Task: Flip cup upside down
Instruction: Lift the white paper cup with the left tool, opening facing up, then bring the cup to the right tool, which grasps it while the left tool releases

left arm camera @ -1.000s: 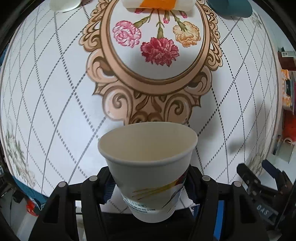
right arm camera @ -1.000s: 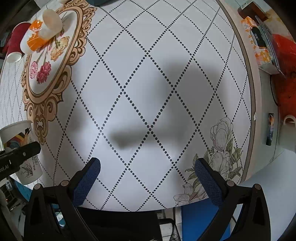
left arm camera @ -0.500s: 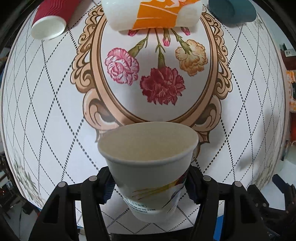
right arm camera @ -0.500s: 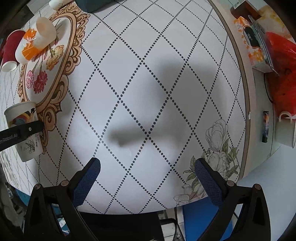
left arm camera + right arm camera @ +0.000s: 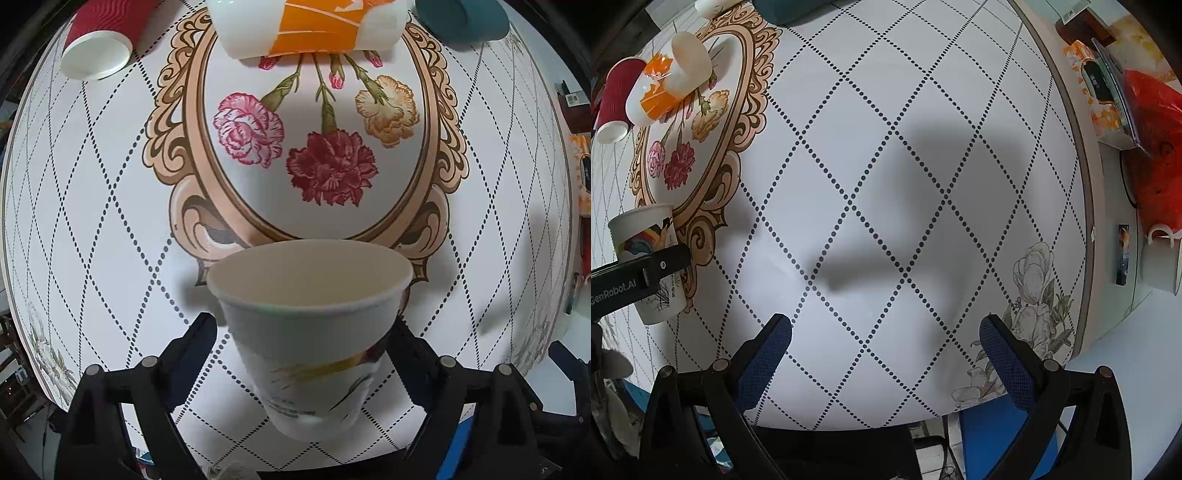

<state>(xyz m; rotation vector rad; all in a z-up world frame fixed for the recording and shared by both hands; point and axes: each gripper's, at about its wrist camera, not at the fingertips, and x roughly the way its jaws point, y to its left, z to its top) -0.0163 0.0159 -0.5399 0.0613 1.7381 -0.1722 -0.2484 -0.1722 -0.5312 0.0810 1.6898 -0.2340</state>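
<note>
White paper cup (image 5: 310,332) upright near tabletop (image 5: 110,229) front edge, mouth up, unflipped. Left gripper (image 5: 301,345) fingers spread, cup released between them. Right gripper (image 5: 884,354) empty, fingers apart.

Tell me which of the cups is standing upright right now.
The white printed paper cup between the left gripper fingers, mouth up. The red cup and the orange-and-white cup lie on their sides.
</note>
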